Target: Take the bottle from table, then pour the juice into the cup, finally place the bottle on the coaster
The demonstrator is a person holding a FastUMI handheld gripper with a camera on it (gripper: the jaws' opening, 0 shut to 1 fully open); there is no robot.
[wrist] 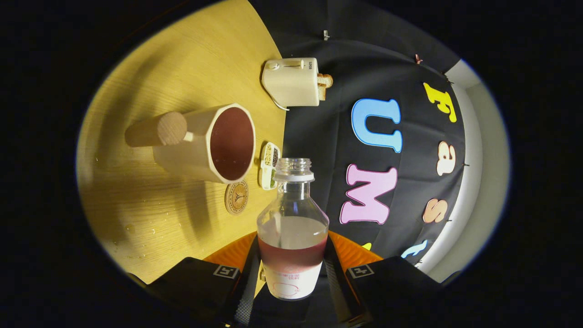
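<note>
Bottle (292, 228) of clear plastic, uncapped, clamped between both fingers of the gripper (291, 273).
Dark juice fills the faceted cup (214, 143) with a wooden handle, just beyond on the wood-grain table (150, 218); its near side partly hides the round coaster (237, 197).

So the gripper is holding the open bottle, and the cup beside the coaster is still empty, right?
Not quite. The gripper does hold the open bottle between its fingers, and the cup does stand beside the coaster, but the cup is not empty: the gripper view shows dark red juice inside it.
</note>
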